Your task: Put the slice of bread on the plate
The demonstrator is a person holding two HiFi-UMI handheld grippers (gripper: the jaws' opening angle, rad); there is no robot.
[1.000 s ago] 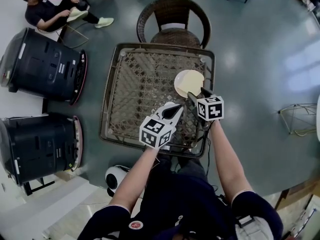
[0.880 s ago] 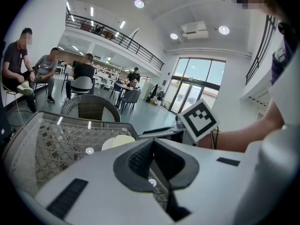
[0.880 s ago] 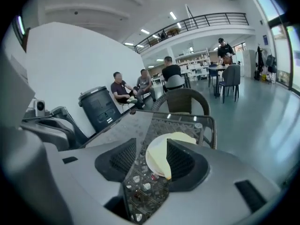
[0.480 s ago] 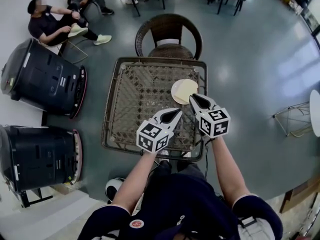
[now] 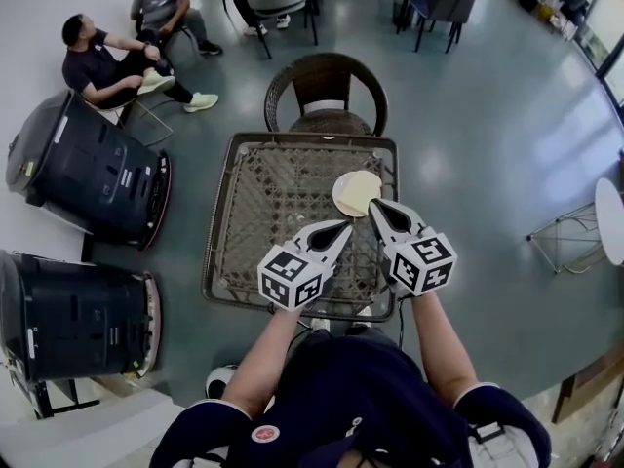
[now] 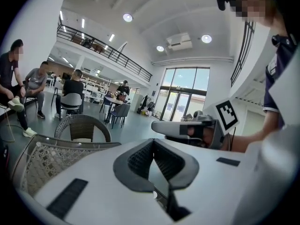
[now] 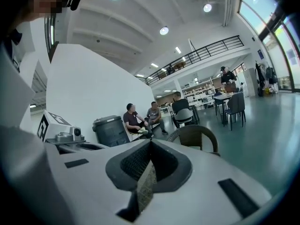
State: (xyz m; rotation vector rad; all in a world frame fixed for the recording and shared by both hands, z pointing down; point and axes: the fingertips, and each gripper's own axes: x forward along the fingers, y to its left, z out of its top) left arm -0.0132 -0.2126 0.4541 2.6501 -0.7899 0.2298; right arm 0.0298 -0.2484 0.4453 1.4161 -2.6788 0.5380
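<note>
Both arms reach forward, held above the tabletop's (image 5: 253,203) near edge. The left hand-held gripper (image 5: 345,226) is closed and empty; the right hand-held gripper (image 5: 374,206) has just closed on nothing. The slice of bread (image 5: 366,185) lies on the plate (image 5: 338,201) beside the tabletop's right rim, just beyond the right tips. A wicker chair (image 5: 327,76) stands at the far edge.

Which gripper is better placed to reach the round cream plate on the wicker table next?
Probably right: the right gripper ends nearer the round cream plate; the left gripper sits farther back. Right jaws just closed, empty.
</note>
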